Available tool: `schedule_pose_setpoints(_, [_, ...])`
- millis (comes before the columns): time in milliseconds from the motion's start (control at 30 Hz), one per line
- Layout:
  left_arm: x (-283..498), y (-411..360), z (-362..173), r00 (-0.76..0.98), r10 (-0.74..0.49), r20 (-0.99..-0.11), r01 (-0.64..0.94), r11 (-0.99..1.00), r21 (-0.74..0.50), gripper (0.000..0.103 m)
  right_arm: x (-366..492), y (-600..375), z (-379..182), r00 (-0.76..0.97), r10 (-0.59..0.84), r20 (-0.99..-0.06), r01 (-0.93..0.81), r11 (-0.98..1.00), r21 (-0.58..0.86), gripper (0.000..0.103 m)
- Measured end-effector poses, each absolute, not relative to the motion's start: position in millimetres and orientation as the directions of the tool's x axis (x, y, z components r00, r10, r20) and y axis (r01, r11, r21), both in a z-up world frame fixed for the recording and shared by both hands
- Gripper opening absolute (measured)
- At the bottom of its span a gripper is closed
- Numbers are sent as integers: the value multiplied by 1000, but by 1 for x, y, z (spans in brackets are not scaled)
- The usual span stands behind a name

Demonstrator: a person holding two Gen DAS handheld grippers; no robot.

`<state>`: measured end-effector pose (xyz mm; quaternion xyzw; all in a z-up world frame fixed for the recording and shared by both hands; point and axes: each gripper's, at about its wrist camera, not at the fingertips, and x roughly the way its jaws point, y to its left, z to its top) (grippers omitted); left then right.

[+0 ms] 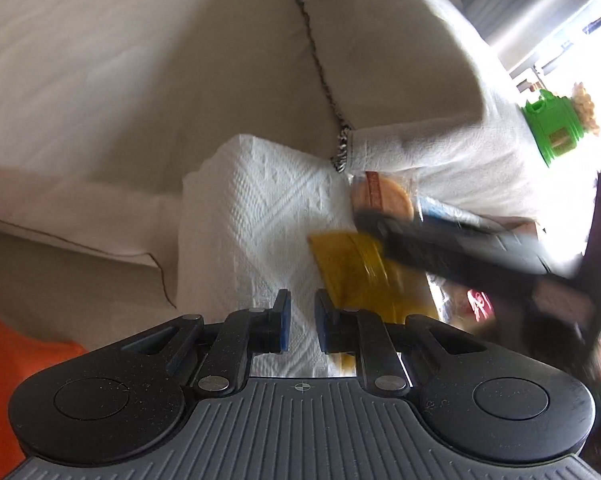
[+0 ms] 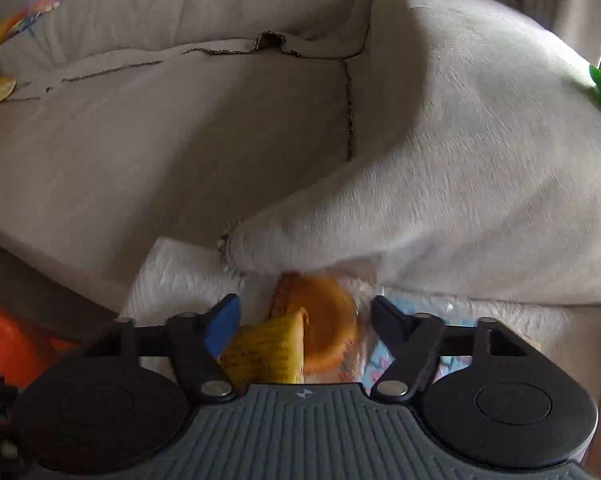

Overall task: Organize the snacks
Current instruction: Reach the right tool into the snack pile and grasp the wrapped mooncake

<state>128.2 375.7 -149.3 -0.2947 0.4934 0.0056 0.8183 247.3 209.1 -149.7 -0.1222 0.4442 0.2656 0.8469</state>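
A yellow snack packet [image 1: 356, 272] lies on a white paper towel [image 1: 252, 216] on a beige sofa. A round orange biscuit in clear wrap [image 1: 382, 196] lies just beyond it. My left gripper [image 1: 302, 326] is nearly closed with a narrow gap, empty, over the towel left of the packet. My right gripper [image 2: 304, 316] is open; the yellow packet [image 2: 266, 354] and the round biscuit [image 2: 328, 328] lie between its fingers, not clamped. In the left wrist view the right gripper [image 1: 364, 216] reaches in from the right, blurred, over the snacks.
A green-lidded jar of snacks [image 1: 556, 124] stands on the sofa arm at the right. More wrapped snacks [image 1: 476, 304] lie right of the packet. An orange object [image 2: 8, 344] sits at the left. Sofa cushions [image 1: 140, 80] fill the background.
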Motion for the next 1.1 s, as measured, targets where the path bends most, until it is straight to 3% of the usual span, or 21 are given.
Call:
schedule_pose_setpoints(100, [130, 368, -152, 494, -331, -804, -264, 824, -502, 16, 220, 191, -145, 430, 343, -835, -574, 818, 41, 51])
schedule_pose_setpoints(233, [130, 354, -148, 457, -378, -805, -211, 833, -511, 16, 179, 163, -134, 452, 286, -845, -550, 835, -12, 55])
schedule_pose_setpoints(333, [125, 347, -142, 434, -317, -844, -215, 873, -438, 16, 167, 143, -124, 472, 287, -833, -521, 854, -1, 72])
schedule_pose_setpoints(400, [118, 347, -136, 428, -282, -859, -225, 887, -403, 16, 169, 146, -117, 494, 317, -810, -538, 843, 1, 96])
schedule_pose_setpoints(567, [103, 358, -131, 428, -253, -868, -255, 888, -384, 16, 209, 190, -132, 529, 288, -798, -482, 876, -3, 98])
schedule_pose_setpoints(700, [93, 368, -130, 426, -267, -865, -266, 877, -401, 16, 243, 233, -160, 477, 81, -875, -432, 889, -154, 99])
schedule_pose_setpoints(767, [88, 371, -129, 436, -268, -859, -269, 872, -409, 16, 239, 236, -158, 510, 97, -855, -449, 878, -168, 91])
schedule_pose_setpoints(833, [85, 373, -129, 443, -273, -854, -275, 865, -419, 16, 232, 235, -151, 513, 132, -848, -479, 864, -156, 74])
schedule_pose_setpoints(867, [85, 372, -129, 442, -277, -853, -278, 862, -424, 16, 229, 233, -146, 506, 155, -848, -499, 855, -141, 56])
schedule_pose_setpoints(900, [85, 372, -129, 440, -279, -853, -278, 861, -425, 16, 225, 230, -141, 498, 166, -851, -507, 852, -131, 51])
schedule_pose_setpoints(1100, [89, 355, -115, 440, -316, -840, -218, 870, -442, 16, 198, 175, -106, 465, 175, -868, -472, 878, -76, 50])
